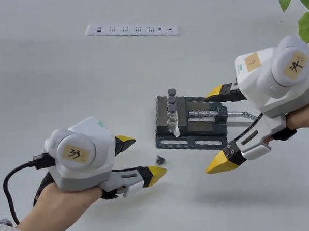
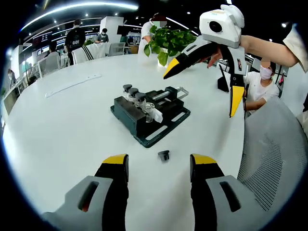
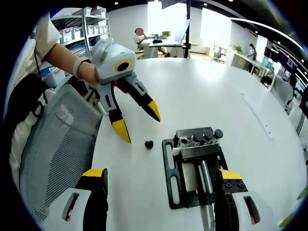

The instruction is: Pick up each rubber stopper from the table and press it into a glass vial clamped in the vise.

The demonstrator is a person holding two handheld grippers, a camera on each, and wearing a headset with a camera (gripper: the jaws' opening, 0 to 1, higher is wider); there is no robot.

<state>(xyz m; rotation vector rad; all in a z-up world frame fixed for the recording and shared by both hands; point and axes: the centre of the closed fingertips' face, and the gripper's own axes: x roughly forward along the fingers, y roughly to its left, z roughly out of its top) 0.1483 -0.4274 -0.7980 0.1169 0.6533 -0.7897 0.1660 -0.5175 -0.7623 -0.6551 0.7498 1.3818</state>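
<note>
On desk: stopper (image 1: 159, 159) loose, just ahead of left gripper (image 1: 144, 158).
Left jaws: open, empty.
Right gripper (image 1: 217, 130): jaws open, by vise (image 1: 196, 130).
Risk: stopper squirting out under off-centre pinch.

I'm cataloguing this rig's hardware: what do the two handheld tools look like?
Both the left tool and right tool have white-grey plastic bodies, black jaws with yellow tips and handwritten tan stickers; the left reads 33 and trails a black cable.
</note>
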